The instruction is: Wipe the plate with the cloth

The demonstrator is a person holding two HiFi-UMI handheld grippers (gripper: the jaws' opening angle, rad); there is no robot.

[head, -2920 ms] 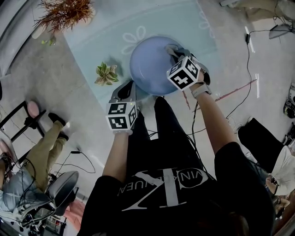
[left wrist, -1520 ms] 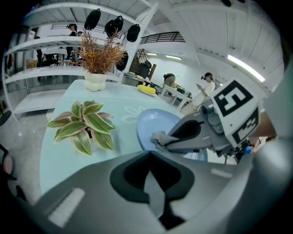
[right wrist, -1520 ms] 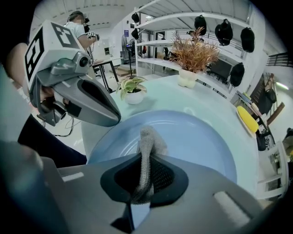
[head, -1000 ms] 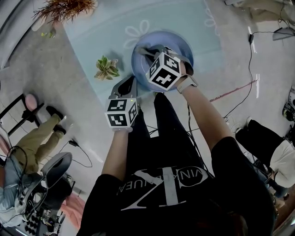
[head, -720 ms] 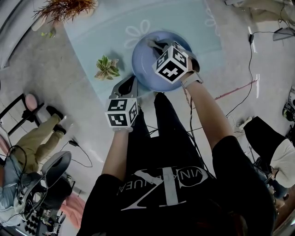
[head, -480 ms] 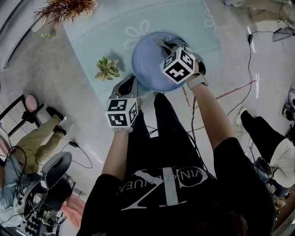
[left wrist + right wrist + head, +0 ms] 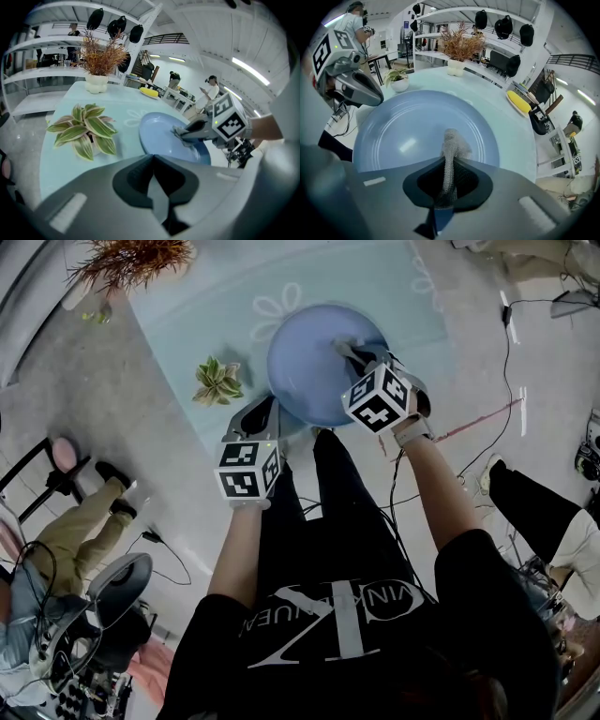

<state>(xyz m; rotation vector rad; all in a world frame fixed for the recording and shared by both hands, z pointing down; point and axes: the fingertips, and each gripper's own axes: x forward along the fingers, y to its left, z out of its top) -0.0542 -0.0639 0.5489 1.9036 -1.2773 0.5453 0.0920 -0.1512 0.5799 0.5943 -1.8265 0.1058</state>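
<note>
Your right gripper (image 7: 449,164) clamps the grey mesh cloth (image 7: 451,143) against the round blue plate (image 7: 403,126); your left gripper (image 7: 153,161), jaws together and empty, sits beside the rim.

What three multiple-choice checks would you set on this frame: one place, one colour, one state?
1. Where is the potted plant relative to the plate?
A. On it
B. On the table beside it, apart
C. On the floor

2. What colour is the plate?
A. White
B. Yellow
C. Blue

3. The right gripper has its jaws:
A. shut on the cloth
B. open and empty
C. shut on the plate's rim

Key:
1 B: the head view shows the plant on the table, left of the plate, with a gap between them.
2 C: it reads blue in all three views.
3 A: the right gripper view shows the cloth pinched between the jaws, its free end over the plate.
</note>
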